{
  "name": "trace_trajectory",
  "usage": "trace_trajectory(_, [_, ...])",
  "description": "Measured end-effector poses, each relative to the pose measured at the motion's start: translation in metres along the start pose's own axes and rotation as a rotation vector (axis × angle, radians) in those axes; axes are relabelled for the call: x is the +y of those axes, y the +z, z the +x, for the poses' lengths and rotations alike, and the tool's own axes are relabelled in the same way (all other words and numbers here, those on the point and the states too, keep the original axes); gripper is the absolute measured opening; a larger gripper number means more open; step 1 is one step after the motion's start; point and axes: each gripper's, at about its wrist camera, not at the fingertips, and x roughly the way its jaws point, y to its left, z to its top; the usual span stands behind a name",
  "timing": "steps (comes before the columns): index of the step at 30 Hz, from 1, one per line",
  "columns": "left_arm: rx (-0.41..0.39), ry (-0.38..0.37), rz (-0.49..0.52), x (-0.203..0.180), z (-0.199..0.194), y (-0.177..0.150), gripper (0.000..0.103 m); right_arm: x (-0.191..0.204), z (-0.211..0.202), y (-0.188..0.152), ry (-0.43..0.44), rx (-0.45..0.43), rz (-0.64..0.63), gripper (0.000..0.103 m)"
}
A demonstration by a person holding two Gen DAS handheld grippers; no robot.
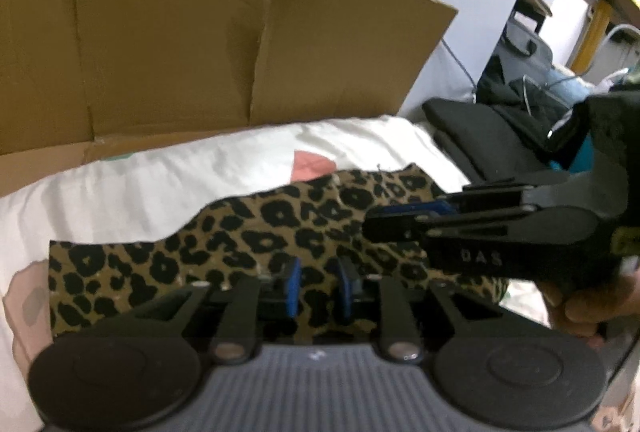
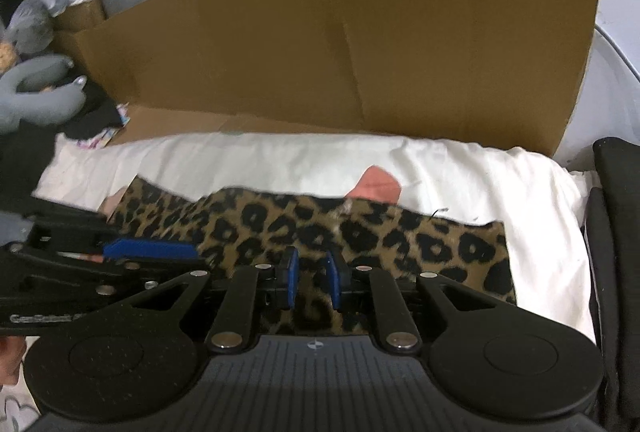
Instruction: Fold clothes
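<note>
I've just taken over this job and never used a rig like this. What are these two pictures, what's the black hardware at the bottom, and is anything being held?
Each picture comes from a camera on a hand-held gripper that a person carries, looking along its two blue-padded fingers. The left hand-held gripper fills the bottom of its own view; the right hand-held gripper does the same, and each also shows sideways in the other's picture. A leopard-print garment lies on a white cover, with a cardboard box behind. Both grippers show a gap between the pads, over the garment, so nothing seems gripped.

Matt leopard-print cloth (image 2: 360, 232) on smooth white bedding (image 2: 520, 191) — plain brown cardboard (image 2: 320, 51) behind.
</note>
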Motion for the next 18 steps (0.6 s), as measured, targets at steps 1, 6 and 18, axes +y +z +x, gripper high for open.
trace_trajectory(1, [0.011, 0.008, -0.005, 0.001, 0.004, -0.001, 0.032, 0.002, 0.001, -0.003, 0.009, 0.011, -0.004, 0.023])
trace_trajectory(6, [0.06, 0.047, -0.025, 0.01, 0.02, -0.005, 0.031, 0.003, 0.012, -0.018, -0.005, 0.06, -0.04, 0.038])
trace_trajectory(18, [0.035, 0.055, -0.044, 0.016, -0.015, -0.006, 0.031, -0.022, -0.018, -0.016, -0.07, 0.021, 0.061, 0.038])
